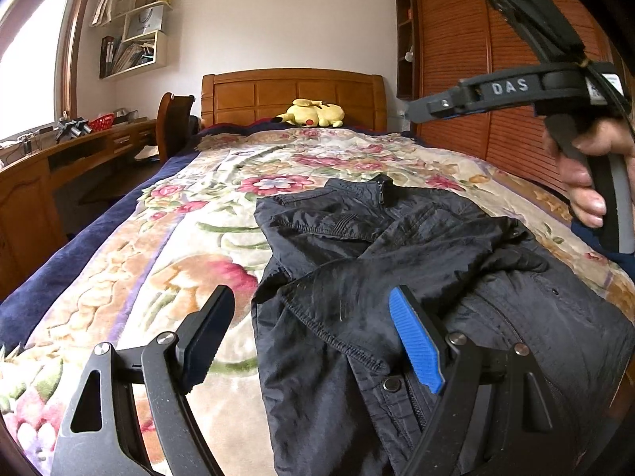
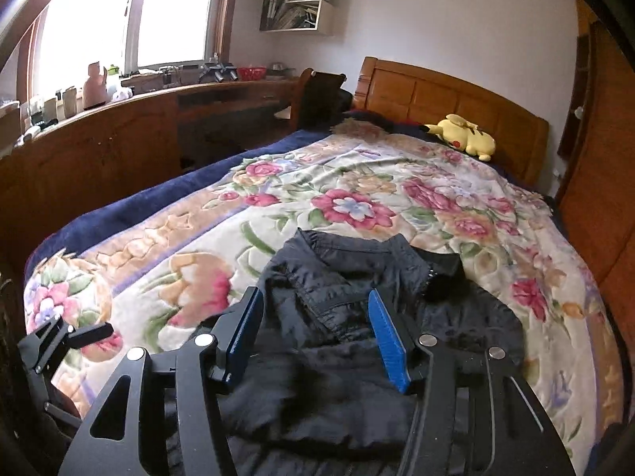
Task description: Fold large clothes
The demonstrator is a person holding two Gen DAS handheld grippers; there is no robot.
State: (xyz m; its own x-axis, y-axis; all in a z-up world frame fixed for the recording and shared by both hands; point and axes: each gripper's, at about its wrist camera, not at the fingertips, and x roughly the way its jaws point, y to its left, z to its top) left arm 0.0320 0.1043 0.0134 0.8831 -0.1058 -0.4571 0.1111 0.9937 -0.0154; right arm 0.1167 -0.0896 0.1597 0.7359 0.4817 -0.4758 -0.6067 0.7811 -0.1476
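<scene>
A black jacket (image 1: 381,269) lies partly folded on the floral blanket (image 1: 166,261), collar toward the headboard, one sleeve laid across its front. My left gripper (image 1: 313,317) is open and empty, hovering over the jacket's near left edge and sleeve cuff. My right gripper (image 2: 315,317) is open and empty above the jacket (image 2: 357,317). In the left wrist view the right gripper (image 1: 412,113) is held high at the upper right by a hand (image 1: 583,174). The left gripper (image 2: 91,333) shows at the lower left of the right wrist view.
A yellow plush toy (image 1: 313,113) lies by the wooden headboard (image 1: 293,91). A wooden desk (image 1: 79,146) with clutter and a chair (image 1: 172,123) stand left of the bed. A wooden wardrobe (image 1: 496,59) stands on the right. The blanket (image 2: 357,206) spreads around the jacket.
</scene>
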